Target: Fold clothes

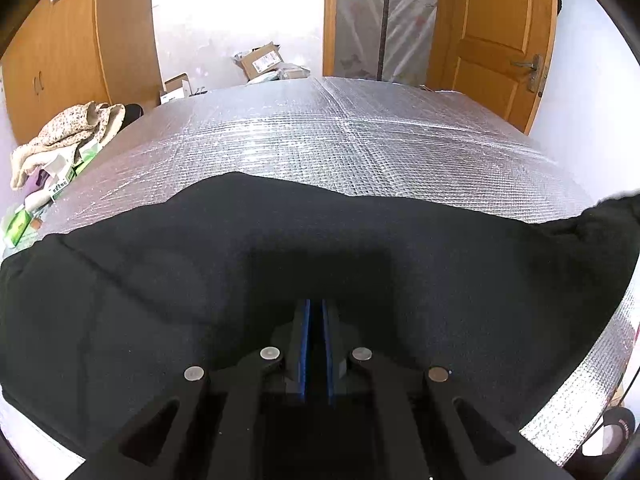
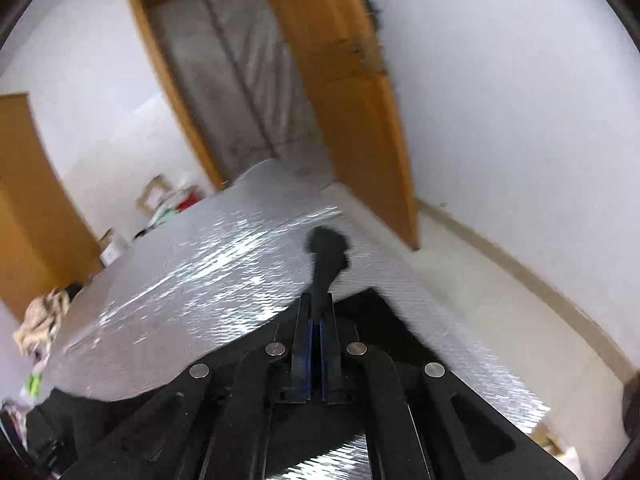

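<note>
A black garment lies spread across the near part of a silver quilted mat, and its far edge rises in a hump. My left gripper points down into the cloth with its blue pads nearly together, shut on a fold of the garment. In the right wrist view my right gripper is shut on the black garment. A narrow tongue of black garment sticks out past its fingertips above the silver mat. More black cloth hangs below this gripper.
A floral cloth pile and small boxes crowd the mat's left edge. Cardboard boxes sit beyond the far edge. A wooden door stands at the back right. A dark shoe shows at the lower right.
</note>
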### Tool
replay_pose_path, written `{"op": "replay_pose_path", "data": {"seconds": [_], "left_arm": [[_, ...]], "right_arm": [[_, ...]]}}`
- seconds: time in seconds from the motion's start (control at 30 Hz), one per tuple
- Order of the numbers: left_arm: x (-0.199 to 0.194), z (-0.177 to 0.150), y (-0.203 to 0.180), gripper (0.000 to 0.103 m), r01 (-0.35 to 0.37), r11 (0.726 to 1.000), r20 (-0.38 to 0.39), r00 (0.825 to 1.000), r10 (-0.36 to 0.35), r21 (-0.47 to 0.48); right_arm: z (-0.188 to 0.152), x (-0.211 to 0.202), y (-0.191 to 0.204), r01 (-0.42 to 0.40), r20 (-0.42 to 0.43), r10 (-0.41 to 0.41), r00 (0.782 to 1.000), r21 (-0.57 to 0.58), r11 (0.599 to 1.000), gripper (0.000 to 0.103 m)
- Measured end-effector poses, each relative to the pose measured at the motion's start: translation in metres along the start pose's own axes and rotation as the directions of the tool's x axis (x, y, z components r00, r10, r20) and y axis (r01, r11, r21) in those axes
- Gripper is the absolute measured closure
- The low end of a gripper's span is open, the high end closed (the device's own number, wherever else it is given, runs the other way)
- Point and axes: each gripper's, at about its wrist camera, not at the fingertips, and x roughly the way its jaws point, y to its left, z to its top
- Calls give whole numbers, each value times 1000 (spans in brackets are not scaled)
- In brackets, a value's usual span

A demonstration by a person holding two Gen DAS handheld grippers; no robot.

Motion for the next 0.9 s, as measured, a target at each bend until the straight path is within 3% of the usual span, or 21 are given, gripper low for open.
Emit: {"op": "replay_pose_path", "data": {"seconds": [0.17, 0.3, 0.43, 0.47, 0.53, 0.63, 0.73, 0.9], "left_arm": [[0, 0, 1, 98, 1, 1000, -3, 1000, -1, 1], [-1, 2, 1, 98, 7, 1000, -10, 1000, -7, 1], [-3, 1, 3, 98, 22, 999, -7, 1000, -22, -31], [-4, 1, 3, 98, 30, 999, -4, 1000, -30, -36], [-5, 1, 1, 98, 46, 998, 3, 999, -46, -35], [-7, 1, -2, 98, 65, 998, 13, 998, -64, -24], [-9, 2, -4, 98, 75, 997, 21, 997, -75, -10], [-6, -1, -8, 98, 80, 997, 7, 997, -80, 3]], "right_arm": [[-35, 19, -45, 73, -155, -48, 987, 160, 984, 100], [-30, 11, -50, 101, -129, -80, 988, 165, 981, 95], [-15, -16, -48, 158, -25, -156, 987, 129, 979, 91], [-12, -16, -45, 149, -15, -148, 989, 107, 983, 88], [-3, -9, -30, 89, -32, -88, 996, 35, 995, 72], [9, 17, -6, 2, -77, -11, 997, -116, 993, 71], [17, 49, 5, -31, -136, 0, 991, -224, 974, 70], [19, 84, 5, -62, -224, 1, 974, -262, 963, 70]]}}
